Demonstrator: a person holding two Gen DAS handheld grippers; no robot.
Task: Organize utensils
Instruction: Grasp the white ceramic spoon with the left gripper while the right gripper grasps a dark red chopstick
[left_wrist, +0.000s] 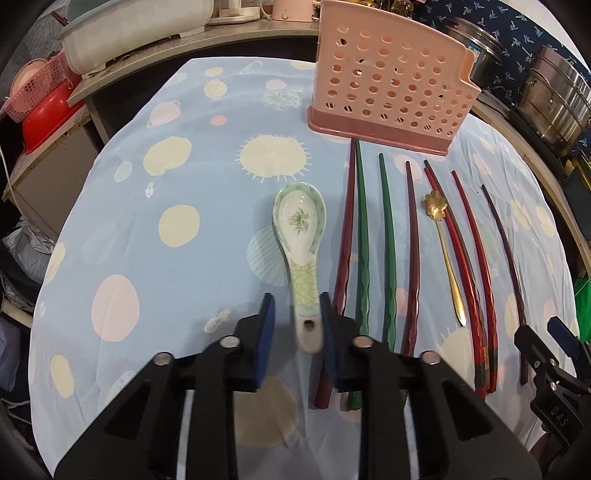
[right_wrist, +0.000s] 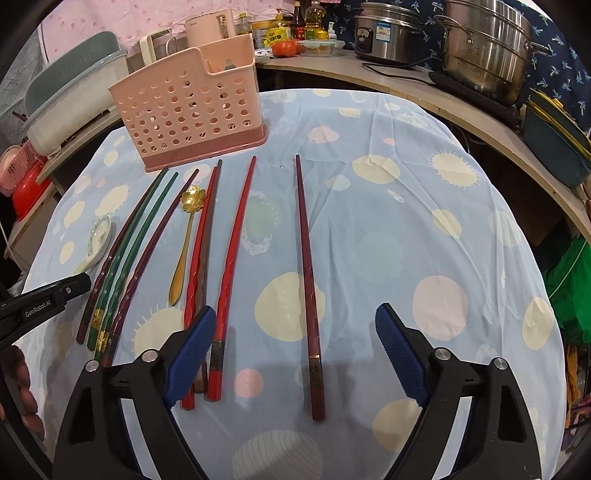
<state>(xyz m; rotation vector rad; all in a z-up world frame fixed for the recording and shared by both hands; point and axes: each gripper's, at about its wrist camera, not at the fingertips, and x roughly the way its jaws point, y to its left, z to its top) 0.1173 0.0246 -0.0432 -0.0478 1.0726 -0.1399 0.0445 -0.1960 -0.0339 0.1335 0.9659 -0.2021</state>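
Note:
A green-patterned ceramic spoon (left_wrist: 299, 221) lies on the blue spotted cloth, bowl pointing away. My left gripper (left_wrist: 296, 301) straddles its handle end; the right pad touches the handle and a narrow gap shows at the left pad. Right of the spoon lie several red, green and dark chopsticks (left_wrist: 386, 240) and a small gold flower spoon (left_wrist: 443, 243). My right gripper (right_wrist: 295, 308) stands open wide over a lone dark red chopstick (right_wrist: 308, 280), which runs between its fingers untouched. A pink perforated utensil holder (right_wrist: 192, 114) stands upright beyond the chopsticks.
The round table's cloth (right_wrist: 424, 206) drapes over the edges. Behind are steel pots (right_wrist: 487, 44), a rice cooker, bottles, a white tub (left_wrist: 122, 40) and red and pink baskets (left_wrist: 40, 107). The left gripper's body (right_wrist: 48, 295) shows at the right wrist view's left edge.

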